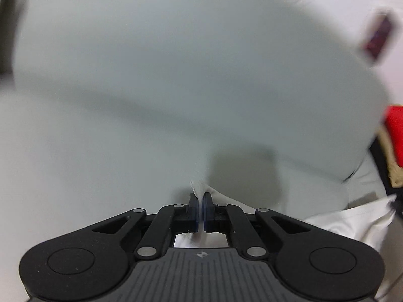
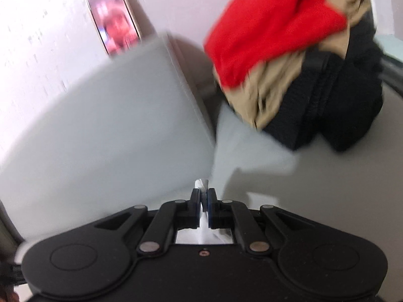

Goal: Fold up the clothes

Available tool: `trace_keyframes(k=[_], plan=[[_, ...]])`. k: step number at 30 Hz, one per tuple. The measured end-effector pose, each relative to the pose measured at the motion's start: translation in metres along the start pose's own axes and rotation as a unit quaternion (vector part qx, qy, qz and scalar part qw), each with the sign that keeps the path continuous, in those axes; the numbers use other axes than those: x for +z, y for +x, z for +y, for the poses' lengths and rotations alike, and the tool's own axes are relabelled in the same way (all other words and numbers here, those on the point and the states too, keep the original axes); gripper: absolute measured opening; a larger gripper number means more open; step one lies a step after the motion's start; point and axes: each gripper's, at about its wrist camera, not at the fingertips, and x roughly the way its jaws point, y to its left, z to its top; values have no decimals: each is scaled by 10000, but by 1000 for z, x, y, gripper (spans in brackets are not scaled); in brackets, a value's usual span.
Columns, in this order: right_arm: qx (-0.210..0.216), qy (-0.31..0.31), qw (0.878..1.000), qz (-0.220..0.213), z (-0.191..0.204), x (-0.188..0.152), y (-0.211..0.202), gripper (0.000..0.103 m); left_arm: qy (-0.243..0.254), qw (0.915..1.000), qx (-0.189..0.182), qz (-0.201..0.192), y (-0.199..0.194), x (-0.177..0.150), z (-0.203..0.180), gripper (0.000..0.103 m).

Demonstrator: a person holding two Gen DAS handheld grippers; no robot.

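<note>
Blur softens almost everything beyond the grippers in both wrist views. The left gripper [image 1: 200,202] has its jaws pressed together on a small bunch of the pale grey-green garment [image 1: 176,75], and a white nub of that cloth pokes out just above the pads. Beyond it the garment fills nearly the whole left view as one smooth, featureless sheet crossed by a soft dark fold line, so its outline and kind cannot be made out. At the right edge of that view a phone [image 1: 379,36] shows as a smeared dark-red rectangle, and slivers of a red cloth [image 1: 395,136] and a tan one are cut off by the frame.

The right gripper [image 2: 204,198] is likewise pinched shut on a tuft of the same garment [image 2: 113,125], with white cloth bunched between and behind the pads. From there the garment spreads up and to the left over a whitish surface [image 2: 37,25], and its right border runs as a straight hemmed edge. The phone [image 2: 114,22] lies just past its far corner, the screen too blurred to read. To the right sits a heap of clothes [image 2: 302,75]: red on top, tan beneath, black at the bottom, partly resting on a loose flap of the pale garment. How many pieces make up the heap cannot be told.
</note>
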Motion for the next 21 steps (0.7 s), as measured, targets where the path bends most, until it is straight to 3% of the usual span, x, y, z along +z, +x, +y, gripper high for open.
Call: trace_keyframes(k=[2, 3, 5, 8, 10, 11, 14, 18, 21], plan=[[198, 5, 9992, -360, 1, 2, -24, 5, 571, 9947, 18, -857, -48, -15, -14, 2], [297, 7, 9981, -540, 1, 3, -36, 5, 727, 9936, 58, -867, -62, -27, -15, 2], [355, -29, 9971, -671, -3, -1, -55, 5, 817, 9958, 283, -312, -64, -53, -9, 2], [120, -26, 9999, -40, -20, -22, -50, 5, 727, 9922, 656, 774, -46, -92, 10, 3], [-91, -47, 9990, 444, -30, -37, -38, 5, 112, 9915, 488, 1197, -40, -105, 30, 9], [-177, -50, 9976, 662, -34, -44, -32, 5, -99, 9910, 445, 1262, -42, -105, 36, 18], [-339, -164, 9940, 1022, -39, -56, -22, 5, -446, 9893, 378, 1337, -54, -103, 50, 33], [-240, -295, 9938, 1044, -36, -53, -30, 5, -332, 9916, 187, 1236, -76, -92, 69, 37], [-156, -318, 9935, 1085, -37, -56, -39, 5, -738, 9906, 59, 1146, -77, -80, 84, 42]])
